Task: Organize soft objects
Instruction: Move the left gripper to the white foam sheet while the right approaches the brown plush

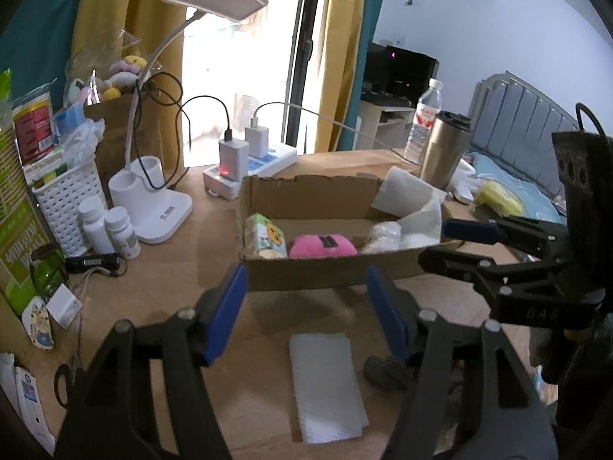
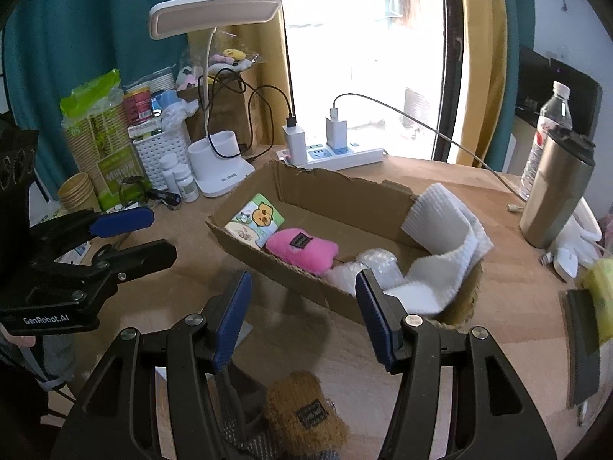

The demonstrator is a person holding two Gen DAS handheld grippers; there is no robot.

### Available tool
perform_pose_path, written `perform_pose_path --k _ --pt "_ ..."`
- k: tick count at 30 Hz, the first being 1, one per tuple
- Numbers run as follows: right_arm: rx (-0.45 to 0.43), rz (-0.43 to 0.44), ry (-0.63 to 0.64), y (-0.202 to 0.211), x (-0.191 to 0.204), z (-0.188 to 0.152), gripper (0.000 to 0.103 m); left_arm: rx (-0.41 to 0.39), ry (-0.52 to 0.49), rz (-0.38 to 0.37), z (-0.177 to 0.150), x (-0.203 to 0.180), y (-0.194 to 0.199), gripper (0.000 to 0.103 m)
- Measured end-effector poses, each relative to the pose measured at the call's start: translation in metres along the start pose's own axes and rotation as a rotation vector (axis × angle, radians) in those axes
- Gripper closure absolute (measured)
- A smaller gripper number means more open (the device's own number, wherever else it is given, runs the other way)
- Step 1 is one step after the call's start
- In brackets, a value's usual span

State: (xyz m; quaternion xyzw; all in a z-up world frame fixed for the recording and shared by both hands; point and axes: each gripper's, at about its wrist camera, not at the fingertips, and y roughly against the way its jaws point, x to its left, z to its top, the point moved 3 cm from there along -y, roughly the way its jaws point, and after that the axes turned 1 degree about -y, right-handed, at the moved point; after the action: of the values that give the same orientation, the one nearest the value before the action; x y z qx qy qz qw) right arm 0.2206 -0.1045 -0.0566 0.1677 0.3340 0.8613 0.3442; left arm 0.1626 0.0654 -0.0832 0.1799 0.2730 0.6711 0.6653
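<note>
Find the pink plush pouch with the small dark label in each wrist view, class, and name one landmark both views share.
Left wrist view: the pink plush pouch lies in the open cardboard box, centre of frame, against the near wall.
Right wrist view: pouch sits in the same box, slightly left of centre.
Shared landmark: the white desk lamp, left of the box.

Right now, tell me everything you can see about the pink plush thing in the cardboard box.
The pink plush is a small, fuzzy, rounded pouch-like piece with a dark label sewn on its upper face. It lies flat on the floor of the open cardboard box, against the near wall. A cartoon tissue pack leans at one end, with crumpled white wrap at the other. Neither tongs touch it.
</note>
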Motion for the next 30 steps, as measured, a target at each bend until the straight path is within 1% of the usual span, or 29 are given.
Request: perform_pose_path --k 18,30 --pt "0.007 -0.023 -0.030 0.021 -0.004 -0.032 0.043 0.012 -0.014 -0.015 -0.022 -0.019 0.013 0.036" --pt "0.028 -0.018 -0.047 0.020 -0.005 -0.049 0.043 0.041 -0.013 -0.022 -0.037 -0.026 0.011 0.036"
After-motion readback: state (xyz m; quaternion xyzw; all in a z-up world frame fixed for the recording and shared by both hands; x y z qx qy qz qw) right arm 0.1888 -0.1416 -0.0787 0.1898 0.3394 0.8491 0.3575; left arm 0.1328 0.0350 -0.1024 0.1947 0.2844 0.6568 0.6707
